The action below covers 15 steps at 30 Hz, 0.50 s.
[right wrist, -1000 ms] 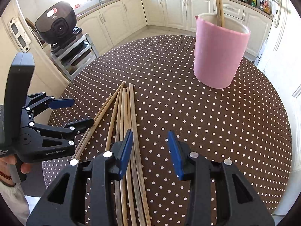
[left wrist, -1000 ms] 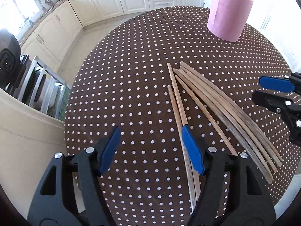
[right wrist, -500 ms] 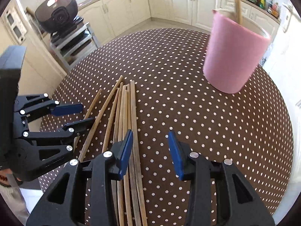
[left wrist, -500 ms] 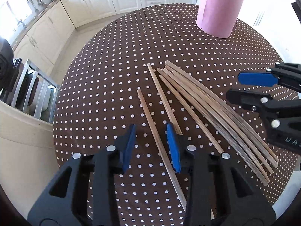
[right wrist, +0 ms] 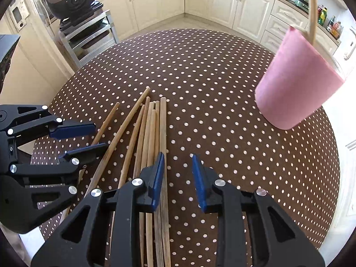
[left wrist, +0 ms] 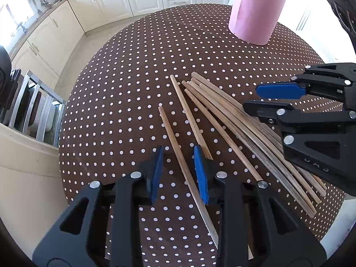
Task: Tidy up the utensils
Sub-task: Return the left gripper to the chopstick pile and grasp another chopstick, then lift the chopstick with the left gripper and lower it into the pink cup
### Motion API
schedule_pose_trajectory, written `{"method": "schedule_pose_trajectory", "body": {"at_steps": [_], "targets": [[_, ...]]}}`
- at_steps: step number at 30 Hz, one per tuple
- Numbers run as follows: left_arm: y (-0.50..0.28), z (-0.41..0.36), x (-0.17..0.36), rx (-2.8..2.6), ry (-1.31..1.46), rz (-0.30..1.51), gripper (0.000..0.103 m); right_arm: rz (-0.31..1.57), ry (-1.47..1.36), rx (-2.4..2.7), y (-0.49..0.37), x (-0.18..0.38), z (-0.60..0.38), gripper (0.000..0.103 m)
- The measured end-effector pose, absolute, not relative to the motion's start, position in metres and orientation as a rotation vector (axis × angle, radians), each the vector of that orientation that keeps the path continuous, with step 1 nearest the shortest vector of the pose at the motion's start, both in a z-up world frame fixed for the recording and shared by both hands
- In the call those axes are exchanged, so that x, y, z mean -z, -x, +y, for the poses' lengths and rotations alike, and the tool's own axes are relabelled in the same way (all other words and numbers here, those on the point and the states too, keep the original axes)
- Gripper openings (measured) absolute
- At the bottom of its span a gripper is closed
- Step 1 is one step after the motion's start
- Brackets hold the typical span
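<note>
Left claw (left wrist: 178, 169), jaws apart and just narrowing, straddled one loose wooden chopstick (left wrist: 175, 142) on the brown polka-dotted table (left wrist: 124, 84). Right claw (right wrist: 178, 175), also apart and narrowing, hovered beside the chopstick bundle (right wrist: 153, 129); the pink cylindrical holder (right wrist: 296, 89) stood well apart.

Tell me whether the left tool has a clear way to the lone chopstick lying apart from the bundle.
Probably yes. The left tool already straddles the lone chopstick, its jaws closing in but not yet pressing. Nothing lies between; the bundle and right tool sit off to one side.

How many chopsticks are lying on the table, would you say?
8: a lone chopstick, a second chopstick beside it, and six in a bundle; overlaps may hide more. Another chopstick stands in the pink cup.
</note>
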<state>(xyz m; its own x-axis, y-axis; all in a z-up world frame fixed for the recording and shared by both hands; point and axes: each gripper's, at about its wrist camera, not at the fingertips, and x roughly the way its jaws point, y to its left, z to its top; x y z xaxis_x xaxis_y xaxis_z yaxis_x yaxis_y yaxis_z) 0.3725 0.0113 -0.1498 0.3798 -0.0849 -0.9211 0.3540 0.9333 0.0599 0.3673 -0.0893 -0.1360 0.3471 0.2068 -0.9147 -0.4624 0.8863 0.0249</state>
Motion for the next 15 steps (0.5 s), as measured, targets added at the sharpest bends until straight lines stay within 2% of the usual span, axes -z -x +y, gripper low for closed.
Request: {"method": "schedule_pose_trajectory", "body": {"at_steps": [4,10,14,15], "targets": [[-0.375,0.012,0.150,0.296,-0.259,1.155,0.026,1.152,0.317,-0.446,-0.369,0.136,-0.078,0.023],[-0.379,0.007,0.150,0.290,-0.258,1.159,0.015,1.188,0.350,-0.445,-0.383,0.144,-0.066,0.020],[-0.380,0.005,0.150,0.288,-0.248,1.158,0.010,1.165,0.325,-0.432,-0.387,0.145,-0.064,0.005],[-0.380,0.005,0.150,0.283,-0.242,1.154,0.009,1.163,0.313,-0.432,-0.389,0.146,-0.061,0.004]]}}
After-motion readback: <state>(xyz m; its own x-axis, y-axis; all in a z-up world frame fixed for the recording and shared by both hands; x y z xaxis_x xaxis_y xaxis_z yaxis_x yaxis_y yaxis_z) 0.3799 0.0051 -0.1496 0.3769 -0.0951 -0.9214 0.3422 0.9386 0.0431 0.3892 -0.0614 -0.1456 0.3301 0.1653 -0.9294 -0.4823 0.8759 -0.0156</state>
